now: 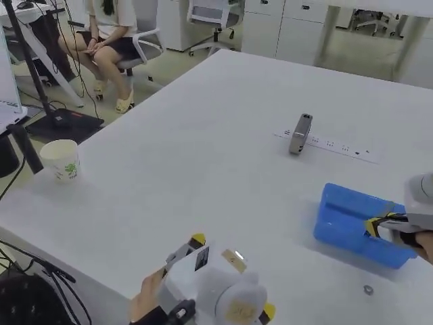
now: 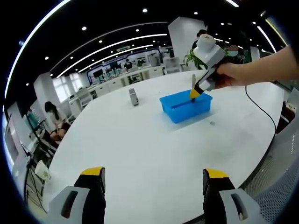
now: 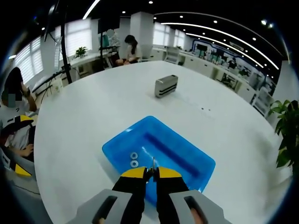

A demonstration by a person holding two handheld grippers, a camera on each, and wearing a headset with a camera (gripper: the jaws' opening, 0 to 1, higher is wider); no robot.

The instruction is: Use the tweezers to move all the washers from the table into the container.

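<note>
A blue container (image 3: 117, 145) lies under my right gripper (image 3: 150, 172), which is shut on thin metal tweezers (image 3: 153, 164) pointing down into it. Two washers (image 3: 134, 159) rest on the container's floor, just left of the tweezer tip. In the head view the container (image 1: 338, 233) sits at the right, with the right gripper (image 1: 373, 225) over its near right corner. One washer (image 1: 368, 290) lies on the white table in front of the container, also seen as a washer (image 2: 212, 123) in the left gripper view. My left gripper (image 2: 154, 186) hovers open and holds nothing, near the table's front edge (image 1: 226, 271).
A grey metal block (image 1: 300, 133) stands on a white strip behind the container. A paper cup (image 1: 61, 159) sits at the table's left edge. A person sits on a chair (image 1: 145, 47) beyond the far left corner. The table (image 1: 203, 169) is bare white between the grippers.
</note>
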